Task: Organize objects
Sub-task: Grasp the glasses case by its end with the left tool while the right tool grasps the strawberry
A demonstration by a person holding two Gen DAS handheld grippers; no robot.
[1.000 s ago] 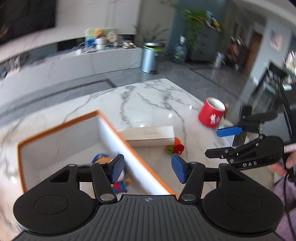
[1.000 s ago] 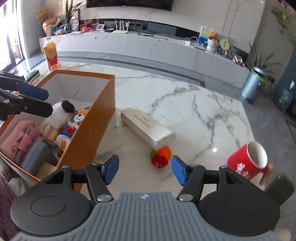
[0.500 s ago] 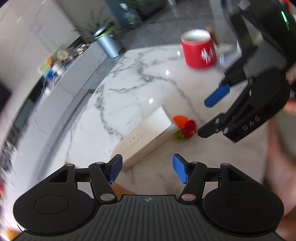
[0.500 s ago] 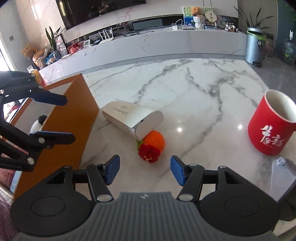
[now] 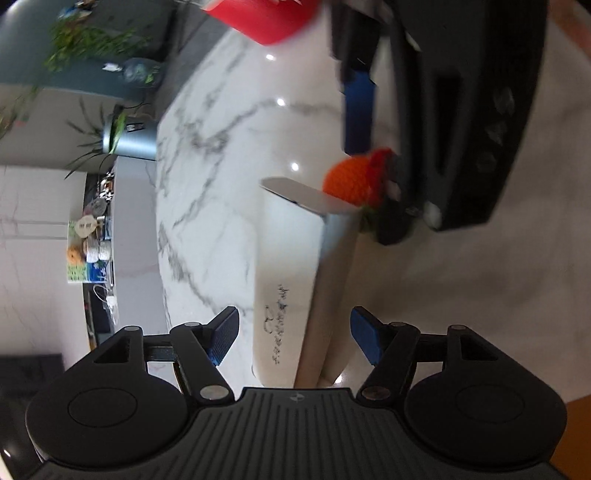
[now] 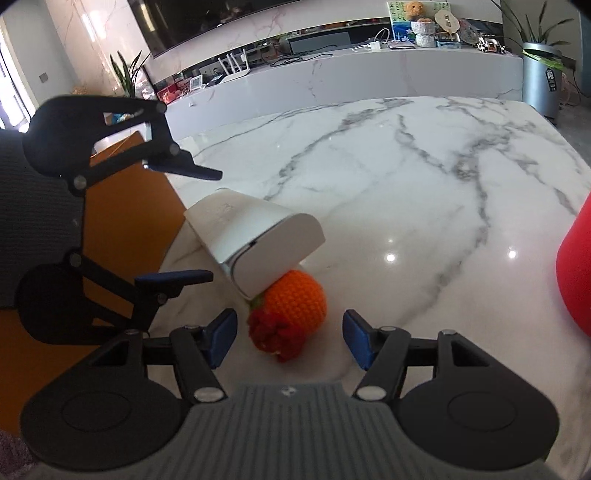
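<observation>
Left wrist view: the left claw [image 5: 293, 334] has rolled hard over since a second ago, so the room now lies sideways, and it has dropped from above the orange bin to the white box [image 5: 291, 266]. Its jaws are opening and the near end of the box lies between the blue pads [image 5: 364, 339], which do not yet press on it. Beyond the box's far end sits the knitted orange toy [image 5: 347, 181], touching it, with the right claw [image 5: 373, 147] straddling the toy. The red mug [image 5: 266, 18] is far ahead on the desk [image 5: 221, 155].

Right wrist view: the right claw [image 6: 288, 336] is moderately wide and empty, unchanged in width, and has come down so the knitted orange toy [image 6: 291, 310] is just ahead, between its pads but untouched. The white box [image 6: 255, 240] leans against the toy's far side; the left claw [image 6: 195, 221] brackets the box's left end beside the orange bin [image 6: 122, 229]. The red mug [image 6: 576, 273] is off to the right.

Judging by this, both claws are set for a double pick: box left, toy right, bound for the bin
</observation>
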